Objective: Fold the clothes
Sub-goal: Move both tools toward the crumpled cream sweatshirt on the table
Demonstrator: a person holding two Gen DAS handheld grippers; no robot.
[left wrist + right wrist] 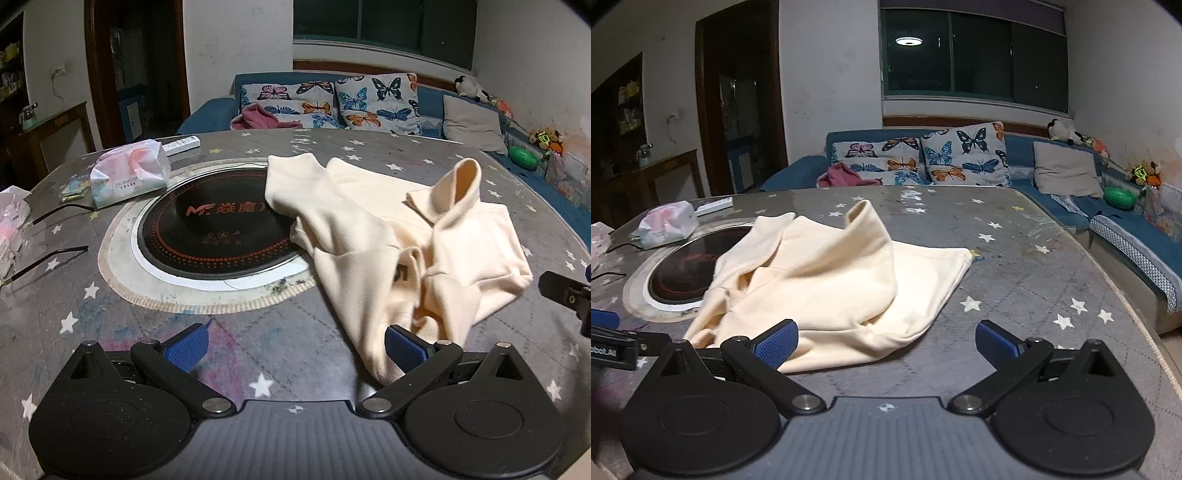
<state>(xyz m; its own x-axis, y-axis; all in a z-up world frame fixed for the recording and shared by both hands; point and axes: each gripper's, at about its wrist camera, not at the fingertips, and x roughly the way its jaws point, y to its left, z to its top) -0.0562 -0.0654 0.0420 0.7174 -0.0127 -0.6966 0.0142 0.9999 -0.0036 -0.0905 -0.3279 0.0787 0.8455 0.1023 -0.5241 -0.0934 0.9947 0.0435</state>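
- Cream sweatshirt [388, 236] sits crumpled on the star-print tablecloth [258, 354], partly over the induction hob [218, 229] at 9 o'clock.
- My left gripper [295, 349] and right gripper [886, 343] both gape wide, empty, hovering at its near hem so I can pick corners.

Garment [391, 236] lies on table [258, 347], overlapping cooktop's [218, 236] right edge.

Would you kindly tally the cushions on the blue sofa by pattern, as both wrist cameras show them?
Butterfly-print cushions: 2
Plain grey cushions: 1
Total: 3
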